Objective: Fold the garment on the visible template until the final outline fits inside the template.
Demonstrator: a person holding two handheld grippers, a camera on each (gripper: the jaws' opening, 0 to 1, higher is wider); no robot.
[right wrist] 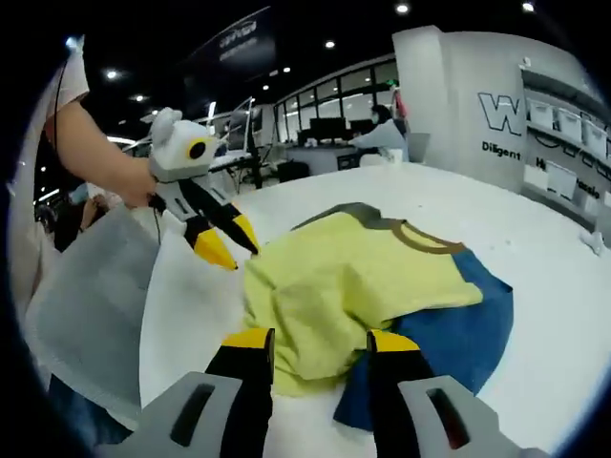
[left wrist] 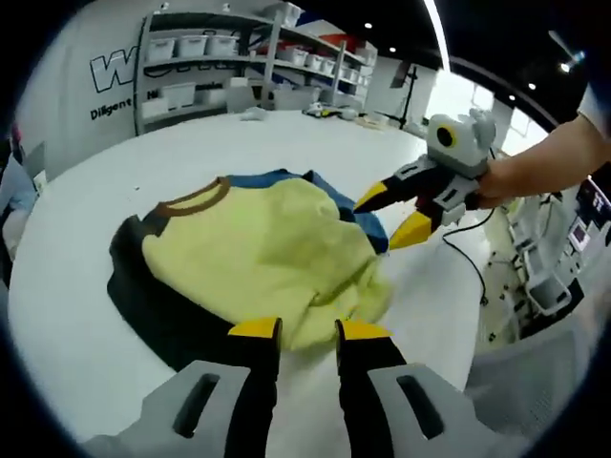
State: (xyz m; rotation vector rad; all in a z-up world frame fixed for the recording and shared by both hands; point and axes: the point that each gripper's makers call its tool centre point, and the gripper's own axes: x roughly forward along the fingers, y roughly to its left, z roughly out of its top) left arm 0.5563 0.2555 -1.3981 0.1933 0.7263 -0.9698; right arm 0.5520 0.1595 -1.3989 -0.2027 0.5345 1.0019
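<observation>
Garment (left wrist: 263, 253), yellow, lies bunched on white tabletop (left wrist: 86, 315); left gripper (left wrist: 307, 331) and right gripper (right wrist: 311, 341) hover at garment's opposite edges, jaws apart, empty.

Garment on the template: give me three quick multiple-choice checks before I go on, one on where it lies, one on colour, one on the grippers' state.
1. Where does the yellow garment lie?
A. On the shelves
B. On the dark template on the white table
C. Hanging from a gripper

2. What colour is its collar?
A. Brown
B. Red
C. White

3. How do the left gripper and right gripper stand?
A. Both clamped on cloth
B. One holding the collar
C. Both open, nothing between the jaws

Answers: 1 B, the cloth is spread on the dark sheet on the table. 2 A, a brown band rims the neck. 3 C, in each gripper's own view there is a clear gap between the yellow tips.
</observation>
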